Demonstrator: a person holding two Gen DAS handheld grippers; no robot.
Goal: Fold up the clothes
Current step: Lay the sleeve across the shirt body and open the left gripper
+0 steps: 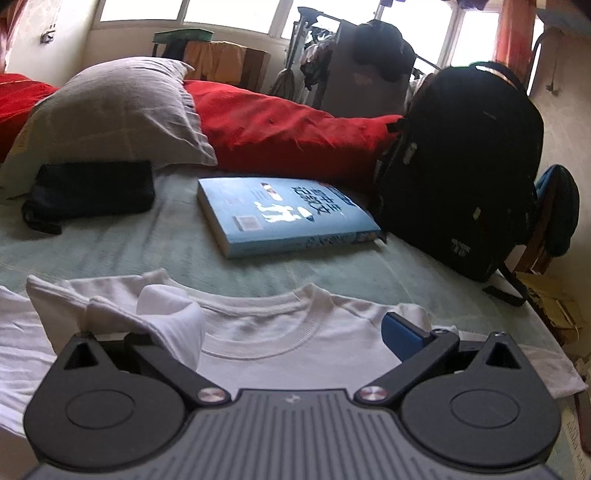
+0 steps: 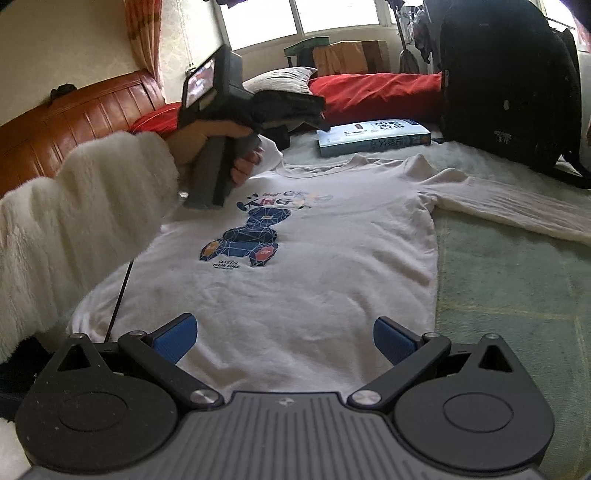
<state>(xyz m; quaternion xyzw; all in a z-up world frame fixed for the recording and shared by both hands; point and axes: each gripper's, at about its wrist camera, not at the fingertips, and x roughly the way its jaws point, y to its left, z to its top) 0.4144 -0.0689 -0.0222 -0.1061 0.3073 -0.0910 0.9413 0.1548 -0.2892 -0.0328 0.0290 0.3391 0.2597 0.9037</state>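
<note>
A white long-sleeved shirt (image 2: 295, 258) is lying face up on the pale green bedspread (image 2: 509, 280), its collar toward the far side and its hem near the right wrist camera. A blue bear print (image 2: 245, 242) is sitting on the chest. One sleeve (image 2: 517, 210) is stretching out flat to the right.

The right gripper (image 2: 282, 341) is hovering over the hem with its blue fingers (image 2: 393, 339) spread wide — nothing is between them.

The left gripper (image 1: 291, 332) is sitting low at the collar end of the shirt (image 1: 280, 339). Its jaws are standing wide apart, and a bunched fold of white fabric (image 1: 166, 317) is draping over its left finger, hiding it; the right blue finger (image 1: 402, 338) is showing bare. Whether the fold is being pinched, I cannot tell. In the right wrist view a hand (image 2: 210, 151) in a fluffy white sleeve (image 2: 85, 206) is gripping that tool's handle above the shirt's left shoulder.

Just beyond the collar a blue book (image 1: 284, 214) is lying flat, with a black backpack (image 1: 461, 177) standing to its right. Farther left a dark pouch (image 1: 92, 192) is resting below a grey pillow (image 1: 118, 114), and a red quilt (image 1: 288, 133) is running along the far edge — beneath the bright windows (image 1: 229, 14).
</note>
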